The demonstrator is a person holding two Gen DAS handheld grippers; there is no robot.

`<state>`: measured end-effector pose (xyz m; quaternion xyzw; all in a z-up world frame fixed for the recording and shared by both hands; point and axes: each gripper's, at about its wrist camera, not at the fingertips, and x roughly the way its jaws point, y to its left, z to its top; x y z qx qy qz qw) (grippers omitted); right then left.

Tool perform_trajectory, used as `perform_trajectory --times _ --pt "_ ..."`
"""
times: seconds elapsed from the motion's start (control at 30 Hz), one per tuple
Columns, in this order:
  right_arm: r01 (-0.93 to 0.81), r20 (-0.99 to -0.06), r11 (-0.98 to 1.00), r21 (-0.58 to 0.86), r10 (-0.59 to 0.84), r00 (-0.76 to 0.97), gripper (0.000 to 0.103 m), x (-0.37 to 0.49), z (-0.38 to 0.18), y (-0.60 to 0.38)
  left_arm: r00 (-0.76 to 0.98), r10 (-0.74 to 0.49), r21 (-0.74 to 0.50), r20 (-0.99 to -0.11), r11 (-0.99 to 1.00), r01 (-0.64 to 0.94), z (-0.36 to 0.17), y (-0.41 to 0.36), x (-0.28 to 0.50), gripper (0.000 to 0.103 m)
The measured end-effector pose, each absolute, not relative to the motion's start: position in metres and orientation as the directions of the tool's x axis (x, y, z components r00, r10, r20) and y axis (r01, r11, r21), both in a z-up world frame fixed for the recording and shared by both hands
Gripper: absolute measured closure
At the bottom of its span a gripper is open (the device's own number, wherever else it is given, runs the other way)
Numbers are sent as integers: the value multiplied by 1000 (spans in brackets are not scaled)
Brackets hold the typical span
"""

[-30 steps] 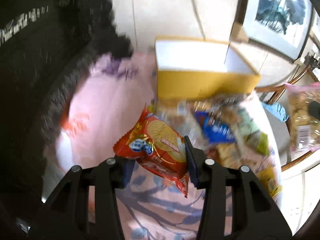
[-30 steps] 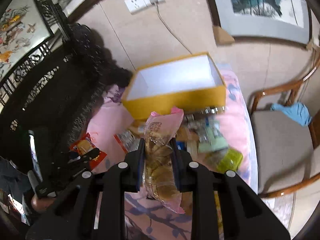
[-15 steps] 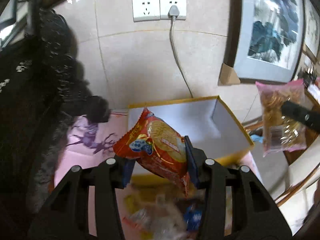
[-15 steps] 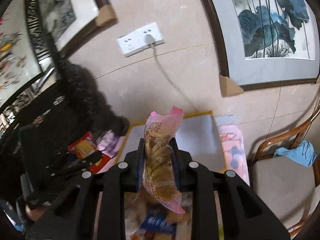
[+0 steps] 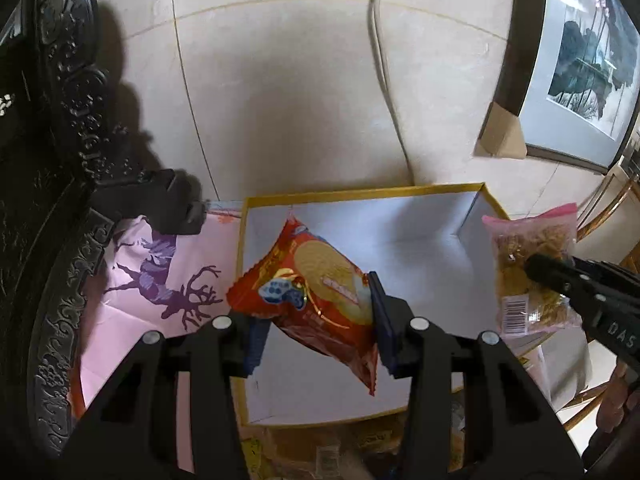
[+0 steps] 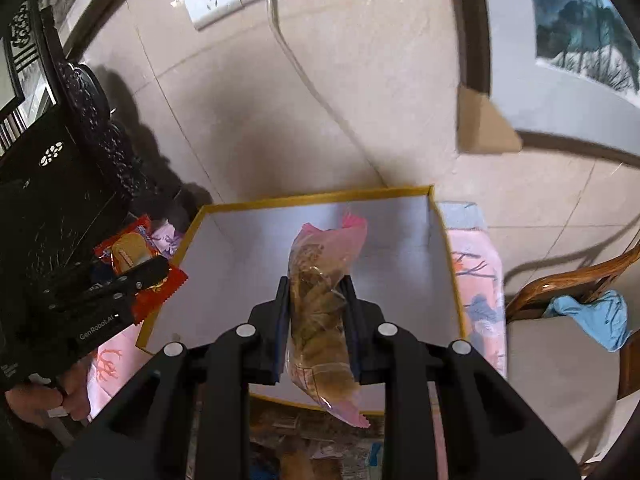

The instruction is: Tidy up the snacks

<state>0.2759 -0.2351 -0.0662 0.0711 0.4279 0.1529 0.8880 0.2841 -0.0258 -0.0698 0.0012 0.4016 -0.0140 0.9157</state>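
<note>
Fingers of my left gripper pinch the red biscuit packet at frame centre, over the yellow box. My right gripper pinches the pink snack bag over it too.

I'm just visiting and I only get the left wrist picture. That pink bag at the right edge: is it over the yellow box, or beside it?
Observer: Over it. The right wrist view shows the pink bag hanging above the white inside of the yellow box, pinched between the right fingers.
Operator: What lies past the box on that side?
Observer: A blue cloth lies on the seat of the wooden chair.
Operator: Who holds the tool with the red packet?
Observer: A bare hand grips its handle, low at the left of the right wrist view.
</note>
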Motion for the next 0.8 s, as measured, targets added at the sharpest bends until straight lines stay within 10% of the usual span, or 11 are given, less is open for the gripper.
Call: perform_trajectory --times 0.1,0.17,0.57,0.73,0.8 --pt "-223 -745 947 231 320 585 67 278 -71 -229 682 -23 -10 -731 1000 24 -75 -22 285 49" --pt "-206 -727 955 214 297 619 1 270 -66 -230 685 -15 -3 -728 1000 20 -75 -21 282 2" --pt "-244 -854 932 266 346 390 1 172 -159 -227 506 -55 -47 -861 999 28 -137 13 149 2" --pt "-183 -854 939 292 342 391 8 173 -194 -219 409 -88 -89 -908 996 17 -187 4 128 2" --pt "-187 -885 961 203 262 385 25 177 -202 -209 344 -78 -79 -936 997 11 -206 -6 129 2"
